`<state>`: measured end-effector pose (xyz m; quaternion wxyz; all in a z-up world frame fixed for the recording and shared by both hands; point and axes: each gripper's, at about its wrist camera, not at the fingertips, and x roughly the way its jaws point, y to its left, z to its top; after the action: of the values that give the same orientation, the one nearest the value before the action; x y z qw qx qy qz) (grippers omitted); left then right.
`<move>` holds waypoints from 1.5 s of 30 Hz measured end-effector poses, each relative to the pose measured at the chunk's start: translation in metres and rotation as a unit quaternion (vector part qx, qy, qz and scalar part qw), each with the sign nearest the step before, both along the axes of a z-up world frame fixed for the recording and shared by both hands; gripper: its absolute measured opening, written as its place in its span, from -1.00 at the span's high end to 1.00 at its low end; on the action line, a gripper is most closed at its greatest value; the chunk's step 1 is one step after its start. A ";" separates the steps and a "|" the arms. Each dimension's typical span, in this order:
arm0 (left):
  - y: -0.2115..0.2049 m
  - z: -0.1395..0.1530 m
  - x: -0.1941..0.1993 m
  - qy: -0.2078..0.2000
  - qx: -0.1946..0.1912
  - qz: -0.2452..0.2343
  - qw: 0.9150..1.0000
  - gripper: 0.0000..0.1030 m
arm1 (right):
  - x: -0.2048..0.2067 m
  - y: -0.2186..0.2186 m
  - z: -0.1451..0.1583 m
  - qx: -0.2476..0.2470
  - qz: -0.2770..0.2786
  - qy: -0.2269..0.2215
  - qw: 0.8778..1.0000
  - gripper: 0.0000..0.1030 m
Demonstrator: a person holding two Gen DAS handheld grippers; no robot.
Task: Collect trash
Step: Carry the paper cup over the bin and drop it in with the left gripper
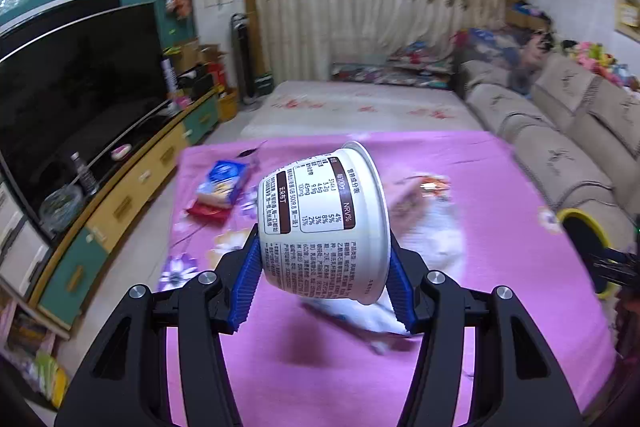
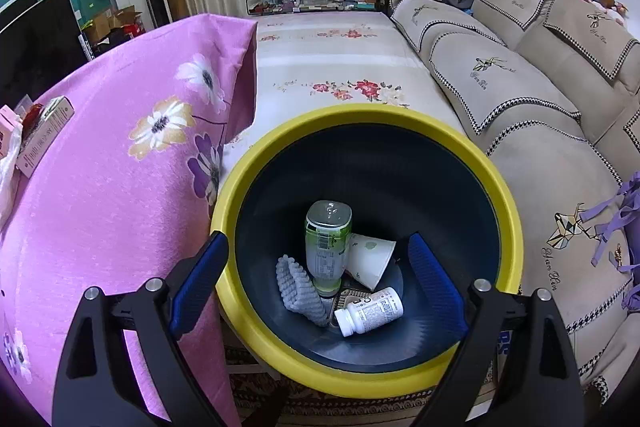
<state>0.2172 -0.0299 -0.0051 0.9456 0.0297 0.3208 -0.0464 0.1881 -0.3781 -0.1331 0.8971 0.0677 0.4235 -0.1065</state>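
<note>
- yellow-rimmed bin (image 2: 516, 211) beside pink floral cloth (image 2: 100, 195); right gripper (image 2: 320, 287) hangs above it, jaws spread, empty
- left gripper (image 1: 326, 279) clamps white tub (image 1: 324, 223) above the cloth, tilted
- tub label: nutrition table, "NRV%", "100mg"
- in bin: green-label bottle (image 2: 328, 247), white pill bottle (image 2: 370, 311), print unreadable

A glossy white paper cup (image 1: 324, 219) sits between ribbed blue rubbery pads (image 1: 246, 283); matt pink floral cloth (image 1: 500, 187); smooth yellow-rimmed plastic bin (image 2: 508, 203)
</note>
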 end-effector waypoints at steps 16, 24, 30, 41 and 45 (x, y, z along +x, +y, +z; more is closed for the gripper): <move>-0.204 0.006 -0.023 0.027 -0.021 -0.238 0.971 -0.08 | -0.079 -0.040 0.035 -0.017 -0.061 -0.049 0.997 -0.68; -0.344 -0.028 -0.015 0.072 -0.008 -0.340 0.938 -0.08 | -0.137 -0.085 0.042 -0.018 -0.124 -0.068 0.990 -0.68; -0.428 -0.067 0.003 0.122 0.002 -0.376 0.919 -0.08 | -0.163 -0.117 0.029 -0.004 -0.159 -0.063 0.985 -0.68; -0.487 -0.103 0.022 0.149 0.000 -0.381 0.913 -0.34 | -0.175 -0.138 0.011 0.017 -0.180 -0.057 0.982 -0.68; -0.457 -0.084 0.018 0.128 -0.009 -0.367 0.921 -0.37 | -0.173 -0.132 0.010 0.020 -0.173 -0.056 0.983 -0.68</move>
<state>0.2356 -0.4869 -0.0886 0.8132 0.1311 0.4052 -0.3967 0.0148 -0.5103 -0.1232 0.8857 0.1643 0.3565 -0.2478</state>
